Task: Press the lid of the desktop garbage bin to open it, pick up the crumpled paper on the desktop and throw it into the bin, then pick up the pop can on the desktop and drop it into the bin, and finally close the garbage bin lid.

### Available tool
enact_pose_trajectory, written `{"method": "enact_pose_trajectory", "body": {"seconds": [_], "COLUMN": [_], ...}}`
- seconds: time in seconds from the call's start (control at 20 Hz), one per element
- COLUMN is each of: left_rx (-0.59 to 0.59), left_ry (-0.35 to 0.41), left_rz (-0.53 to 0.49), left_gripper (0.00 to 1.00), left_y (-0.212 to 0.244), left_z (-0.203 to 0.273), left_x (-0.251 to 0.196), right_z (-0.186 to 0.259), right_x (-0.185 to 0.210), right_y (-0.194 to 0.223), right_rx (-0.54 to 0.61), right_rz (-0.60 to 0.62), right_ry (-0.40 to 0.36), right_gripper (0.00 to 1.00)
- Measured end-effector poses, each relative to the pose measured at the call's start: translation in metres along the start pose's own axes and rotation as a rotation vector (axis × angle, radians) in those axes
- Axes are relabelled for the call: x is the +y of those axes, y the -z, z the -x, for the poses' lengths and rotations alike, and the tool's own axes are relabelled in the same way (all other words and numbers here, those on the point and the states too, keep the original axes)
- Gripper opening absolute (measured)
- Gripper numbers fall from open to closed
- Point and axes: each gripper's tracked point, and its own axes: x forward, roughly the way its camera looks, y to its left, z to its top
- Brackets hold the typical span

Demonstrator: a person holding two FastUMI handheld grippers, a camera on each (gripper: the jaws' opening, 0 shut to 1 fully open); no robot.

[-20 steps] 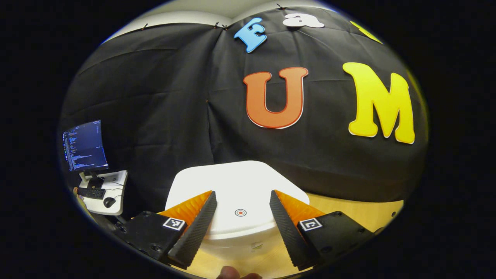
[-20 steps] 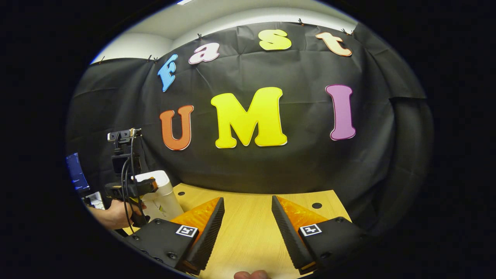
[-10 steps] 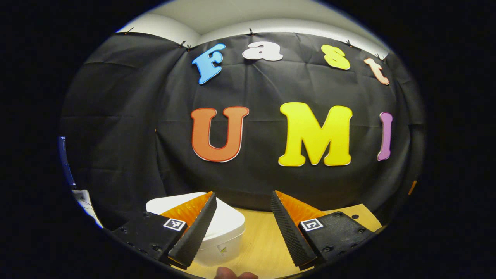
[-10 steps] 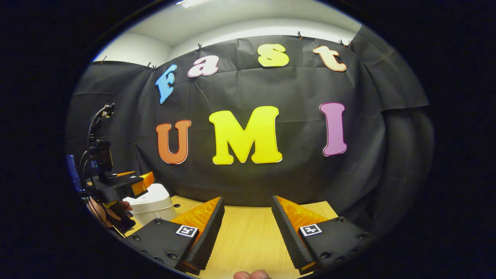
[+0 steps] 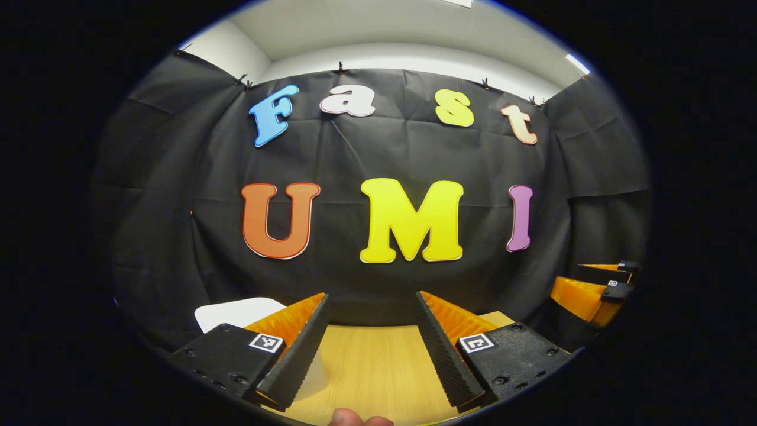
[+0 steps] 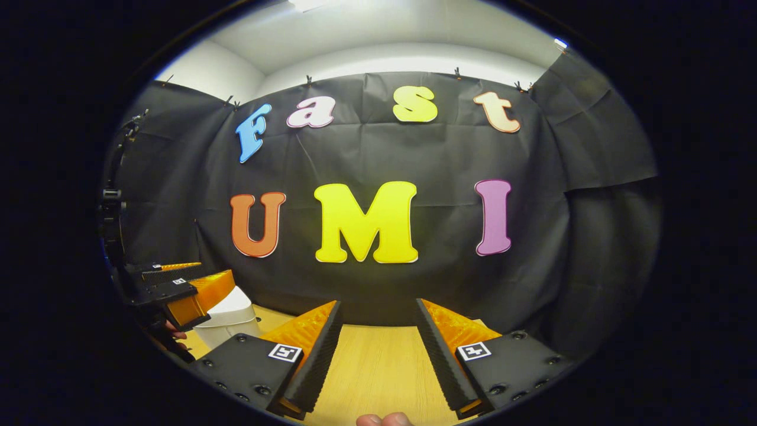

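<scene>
**Bin lid down, both grippers empty**

White garbage bin (image 6: pixel 227 316) at the left back of the wooden desktop (image 6: pixel 378 370), lid (image 5: pixel 236 312) lying flat and shut. No crumpled paper, no pop can seen on the visible desktop. Fits either a finished job or a closed bin before pressing; cannot tell which. Smooth, rounded white plastic body. Left gripper (image 5: pixel 369 346) near the bin, jaws apart, holding nothing. Right gripper (image 6: pixel 375 352) also apart, empty, over bare wood.

One white plastic lidded garbage bin (image 6: pixel 227 316) is standing at the left edge of one light wooden desk (image 6: pixel 378 370); two two-finger grippers, left gripper (image 5: pixel 371 346) and right gripper (image 6: pixel 377 354), are hovering.
</scene>
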Motion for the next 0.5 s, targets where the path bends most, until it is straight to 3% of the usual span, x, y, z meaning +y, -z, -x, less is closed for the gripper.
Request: {"method": "enact_pose_trajectory", "body": {"seconds": [0.5], "left_rx": [0.008], "left_ry": [-0.004], "left_rz": [0.001], "left_gripper": [0.93], "left_y": [0.002], "left_z": [0.019], "left_x": [-0.007], "right_z": [0.017], "right_x": [-0.007], "right_y": [0.003], "right_rx": [-0.012], "right_rz": [0.008], "right_ry": [0.062], "right_gripper": [0.80]}}
